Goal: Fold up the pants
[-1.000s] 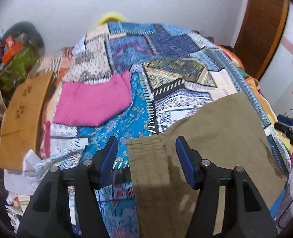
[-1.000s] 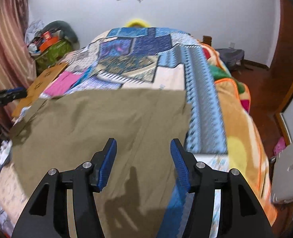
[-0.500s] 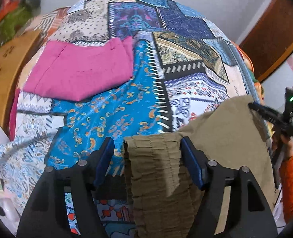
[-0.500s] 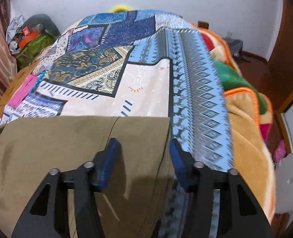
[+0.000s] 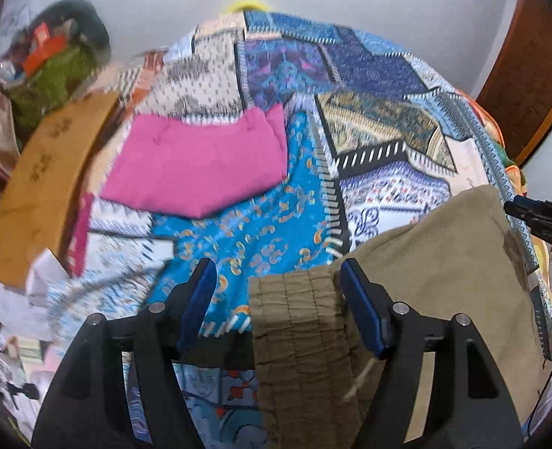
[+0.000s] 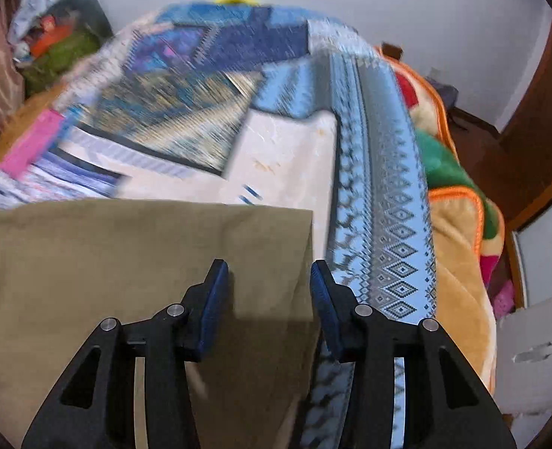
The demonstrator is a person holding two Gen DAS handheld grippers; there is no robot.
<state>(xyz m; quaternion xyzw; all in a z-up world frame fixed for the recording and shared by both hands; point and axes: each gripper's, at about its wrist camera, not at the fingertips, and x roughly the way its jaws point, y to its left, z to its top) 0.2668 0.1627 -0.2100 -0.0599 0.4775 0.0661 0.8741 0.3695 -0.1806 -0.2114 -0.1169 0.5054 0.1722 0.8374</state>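
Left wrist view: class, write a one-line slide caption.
Open left gripper straddles the olive pants at their waistband on the patchwork bedspread.

The pants lay on the patchwork bedspread at its near end; their waistband sat between the fingers of my left gripper, their far corner between those of my right gripper; a folded cloth lay farther back to the left; a board stood left of the bed.
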